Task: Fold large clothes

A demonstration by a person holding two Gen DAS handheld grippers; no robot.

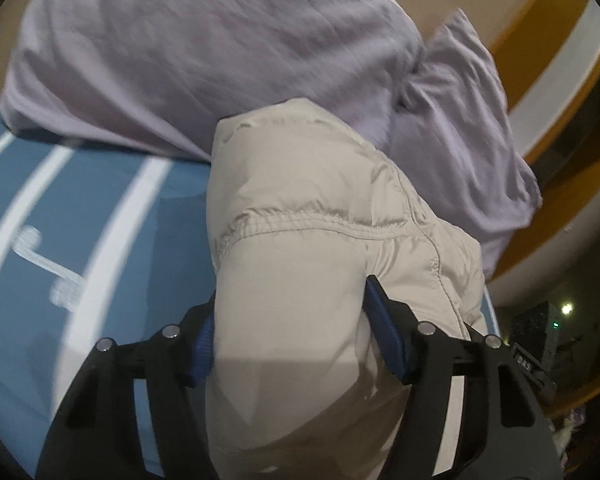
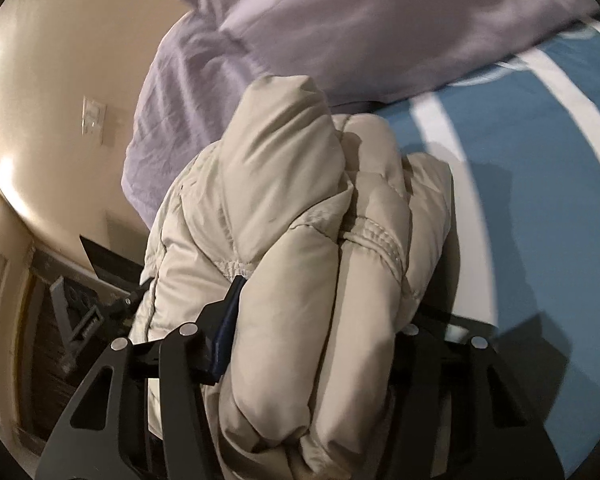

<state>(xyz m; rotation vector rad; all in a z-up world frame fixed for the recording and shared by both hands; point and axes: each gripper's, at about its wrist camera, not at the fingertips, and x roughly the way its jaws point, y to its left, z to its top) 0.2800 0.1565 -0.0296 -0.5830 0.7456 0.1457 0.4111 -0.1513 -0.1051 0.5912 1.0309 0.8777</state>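
- A bed with a blue cover (image 1: 100,208) and wide white stripes filled the low part of both views, and it looked a bit blurry.
- Two big soft pillows in pale purple cloth (image 1: 204,56) lay at the far end of the bed, one beside the other, against a cream wall (image 2: 60,80).
- The puffy beige quilted jacket (image 1: 308,216) was bunched up thick in front of the pillows, over the blue cover. Its far end sat just in front of the purple pillows.
- The left gripper (image 1: 292,344), black with blue pads, had a fat fold of the jacket between its two fingers. The blue pads (image 1: 384,328) pressed into the cloth on both sides, so it was pinching the jacket.
- The right gripper (image 2: 320,316) held another thick bundle of the same jacket. Its left blue pad (image 2: 228,320) pushed into the puffy cloth. The other finger was hidden behind the jacket, but the bundle filled the whole gap.
- A small white wall switch plate (image 2: 94,120) sat on the cream wall in the right wrist view.
- A tiny bright light (image 1: 566,309) shone in the dark corner of the room in the left wrist view.
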